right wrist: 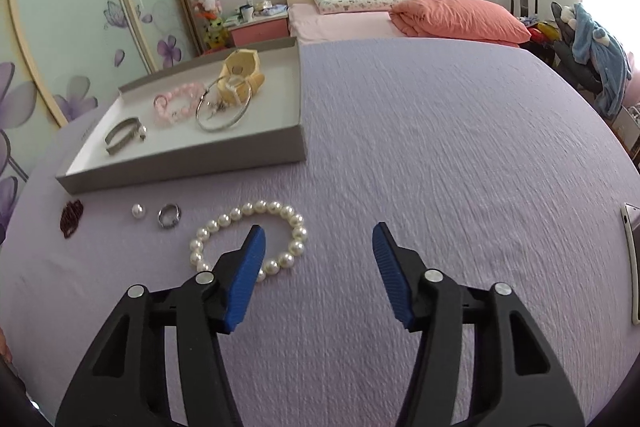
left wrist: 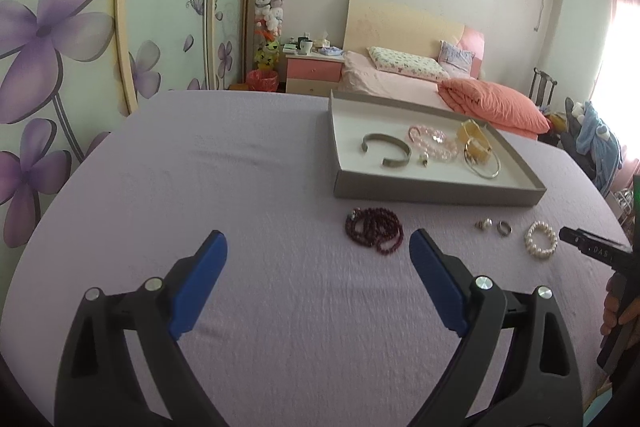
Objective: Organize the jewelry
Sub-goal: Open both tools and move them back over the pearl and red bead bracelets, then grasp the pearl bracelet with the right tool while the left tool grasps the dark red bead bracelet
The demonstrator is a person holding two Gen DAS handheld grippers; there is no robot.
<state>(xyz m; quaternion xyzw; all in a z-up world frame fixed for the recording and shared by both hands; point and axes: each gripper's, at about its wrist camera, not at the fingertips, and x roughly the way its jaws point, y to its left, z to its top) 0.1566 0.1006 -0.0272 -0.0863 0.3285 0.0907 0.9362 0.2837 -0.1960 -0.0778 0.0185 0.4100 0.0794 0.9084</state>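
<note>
On the lilac-clothed bench (right wrist: 440, 147), bangles fill the grey cardboard tray (right wrist: 180, 171) at eleven o'clock; white pearl bracelet (right wrist: 248, 239), dark-red bead necklace (left wrist: 374, 231) remain; both tools (left wrist: 318, 247) (right wrist: 318, 239) released.

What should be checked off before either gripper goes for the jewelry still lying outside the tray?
1. Left gripper open and empty: ok.
2. Right gripper open and empty: ok.
3. Pearl bracelet centred between the right fingers: not ok; it lies left of the gap, with the left finger over its ring.
4. Dark red bead necklace inside the left gripper's gap: ok; it lies ahead, toward the right finger.
5. Free floor in the tray: ok, bare area remains at its left and front.
6. Ring and loose pearl clear of the bracelet: ok, each lies apart.
</note>
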